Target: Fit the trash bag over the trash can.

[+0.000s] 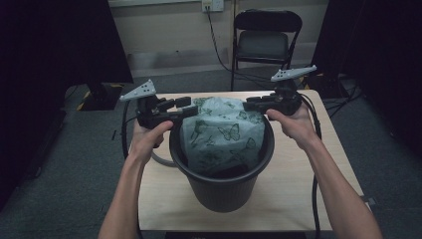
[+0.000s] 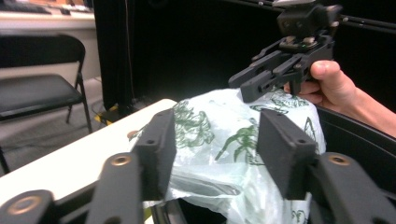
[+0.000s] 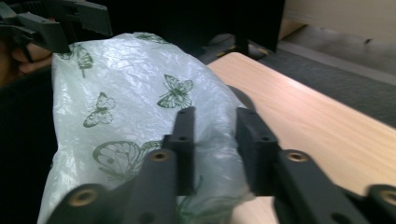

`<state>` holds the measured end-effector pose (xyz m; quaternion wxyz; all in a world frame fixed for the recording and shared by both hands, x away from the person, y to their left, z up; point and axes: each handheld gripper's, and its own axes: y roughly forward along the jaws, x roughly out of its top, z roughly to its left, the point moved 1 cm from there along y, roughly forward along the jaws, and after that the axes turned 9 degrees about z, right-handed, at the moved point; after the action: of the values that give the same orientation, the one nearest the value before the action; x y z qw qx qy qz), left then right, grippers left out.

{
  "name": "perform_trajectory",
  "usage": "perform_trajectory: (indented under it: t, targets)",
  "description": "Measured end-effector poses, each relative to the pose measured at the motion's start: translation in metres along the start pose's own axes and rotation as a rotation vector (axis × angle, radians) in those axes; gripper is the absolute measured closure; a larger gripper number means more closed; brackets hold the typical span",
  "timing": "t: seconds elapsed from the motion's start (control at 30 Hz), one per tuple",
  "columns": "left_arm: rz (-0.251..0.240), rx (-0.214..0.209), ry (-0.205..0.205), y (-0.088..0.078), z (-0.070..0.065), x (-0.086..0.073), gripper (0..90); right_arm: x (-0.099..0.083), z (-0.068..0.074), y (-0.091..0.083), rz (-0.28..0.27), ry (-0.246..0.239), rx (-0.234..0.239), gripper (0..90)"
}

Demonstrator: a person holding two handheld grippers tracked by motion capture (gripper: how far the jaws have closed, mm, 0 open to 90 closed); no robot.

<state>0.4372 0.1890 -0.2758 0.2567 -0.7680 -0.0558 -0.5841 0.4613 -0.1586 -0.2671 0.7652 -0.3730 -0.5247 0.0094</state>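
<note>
A folding chair (image 1: 267,37) stands beyond the table (image 1: 318,164) at twelve o'clock, well apart from the work. The black bin (image 1: 221,191) sits mid-table, the butterfly-printed bag (image 1: 224,132) bulging from its mouth. The left hand-held gripper (image 1: 191,110), at the rim's ten o'clock, has its jaws spread around the bag's edge without pinching. The right hand-held gripper (image 1: 249,104), at two o'clock, has its jaws narrowly parted with plastic between them; whether they pinch it I cannot tell.

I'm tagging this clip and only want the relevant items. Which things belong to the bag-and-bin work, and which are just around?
In the job:
- butterfly-print bag
- black bin
- left gripper
- right gripper

Just around:
- folding chair
- wall socket
- table, only bearing the bin
</note>
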Motion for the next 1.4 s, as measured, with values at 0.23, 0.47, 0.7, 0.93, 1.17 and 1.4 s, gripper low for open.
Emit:
perform_trajectory:
  t: [0.23,0.47,0.7,0.93,1.17,1.4]
  targets:
    - [-0.033,-0.008,-0.011,-0.001,0.001,0.005,45.9,0.003,0.013,-0.013,-0.102,-0.032,0.021,90.0]
    - [-0.065,-0.037,0.038,-0.003,-0.010,0.019,40.6,0.019,0.050,-0.024,-0.144,-0.125,0.076,90.0]
    - [-0.018,-0.016,0.025,0.002,-0.005,0.011,54.4,0.011,0.060,-0.024,-0.090,-0.165,0.091,86.2]
    - [0.024,0.007,-0.008,0.003,0.002,0.007,58.5,0.004,0.042,-0.029,-0.137,-0.113,0.050,67.5]
    - [0.016,0.000,-0.042,0.001,0.011,-0.003,63.1,0.008,-0.004,-0.021,-0.179,-0.025,0.028,80.9]
    - [0.013,-0.003,-0.039,0.001,0.012,-0.004,63.1,0.003,-0.031,0.010,-0.080,0.052,0.069,66.1]
